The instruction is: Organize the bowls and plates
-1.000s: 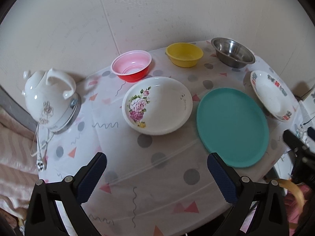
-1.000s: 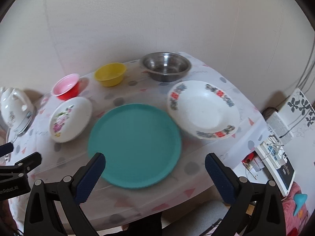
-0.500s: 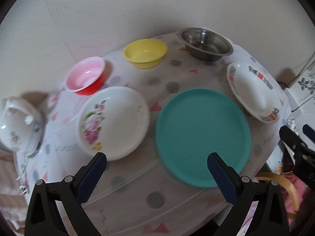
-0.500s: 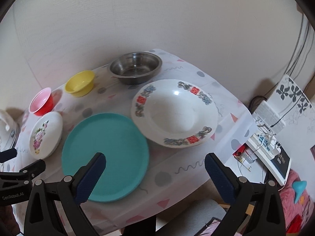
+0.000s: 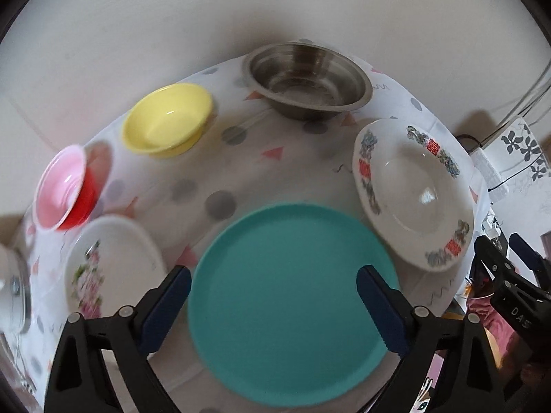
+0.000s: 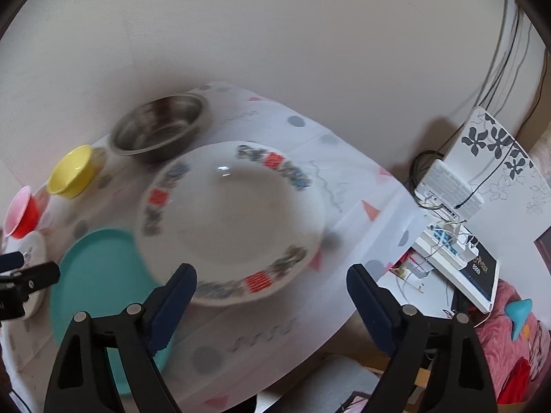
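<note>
A: Teal is what fills the lower middle of the left wrist view: the teal plate [image 5: 292, 282] lies flat on the tablecloth [image 5: 248, 168], and the left gripper [image 5: 273, 313] hangs over it with one blue pad at each side of the plate. Its jaws are closing, but they are spread wide and neither pad presses on the plate.

B: And the right gripper [image 6: 272, 306]?

A: In the right wrist view it sits at the bottom of the frame, jaws closing too, though they are wide apart. The patterned plate [image 6: 234, 220] lies ahead of it in the middle of the frame; its near rim shows between the pads, and they clamp nothing.

B: Where are the bowls?

A: In the left wrist view the steel bowl [image 5: 306, 79] is at the top centre near the wall, the yellow bowl [image 5: 168, 118] to its left, and the pink bowl [image 5: 67, 187] at the left edge, its red outside showing. Below the pink one lies the flowered plate [image 5: 110, 268], lower left, partly behind the left pad.

B: Do the two large plates touch?

A: In the left view the patterned plate sits just right of the teal one, rims very close; blur keeps me from telling whether they meet.
</note>
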Action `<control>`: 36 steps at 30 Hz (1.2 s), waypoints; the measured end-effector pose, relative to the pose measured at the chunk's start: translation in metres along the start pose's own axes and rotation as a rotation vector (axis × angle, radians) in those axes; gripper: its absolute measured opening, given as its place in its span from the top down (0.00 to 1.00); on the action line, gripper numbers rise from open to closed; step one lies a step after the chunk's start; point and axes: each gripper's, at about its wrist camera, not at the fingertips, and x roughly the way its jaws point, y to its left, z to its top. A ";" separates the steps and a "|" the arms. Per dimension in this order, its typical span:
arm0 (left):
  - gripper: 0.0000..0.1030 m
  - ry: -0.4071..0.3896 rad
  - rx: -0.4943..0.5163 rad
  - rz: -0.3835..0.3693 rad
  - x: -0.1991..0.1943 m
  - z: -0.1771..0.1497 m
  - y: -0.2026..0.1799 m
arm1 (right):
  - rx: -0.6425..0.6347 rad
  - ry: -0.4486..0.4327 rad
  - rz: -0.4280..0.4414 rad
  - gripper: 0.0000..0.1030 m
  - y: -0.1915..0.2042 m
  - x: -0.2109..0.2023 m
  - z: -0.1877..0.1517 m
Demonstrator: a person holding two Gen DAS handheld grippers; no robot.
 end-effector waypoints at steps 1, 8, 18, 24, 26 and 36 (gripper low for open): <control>0.07 0.004 0.007 0.000 0.006 0.006 -0.004 | 0.007 0.000 -0.001 0.14 -0.004 0.004 0.002; 0.35 0.053 0.012 -0.041 0.036 0.030 -0.016 | 0.041 0.019 0.025 0.33 -0.024 0.029 0.016; 0.72 0.068 0.028 -0.097 0.062 0.051 -0.033 | 0.040 0.035 0.060 0.60 -0.035 0.058 0.027; 0.82 0.097 0.039 -0.134 0.083 0.064 -0.042 | 0.069 0.058 0.086 0.61 -0.043 0.077 0.032; 0.88 0.110 0.036 -0.142 0.091 0.069 -0.044 | 0.082 0.067 0.103 0.64 -0.046 0.082 0.033; 0.93 0.125 0.009 -0.203 0.107 0.080 -0.038 | 0.124 0.092 0.190 0.66 -0.053 0.101 0.038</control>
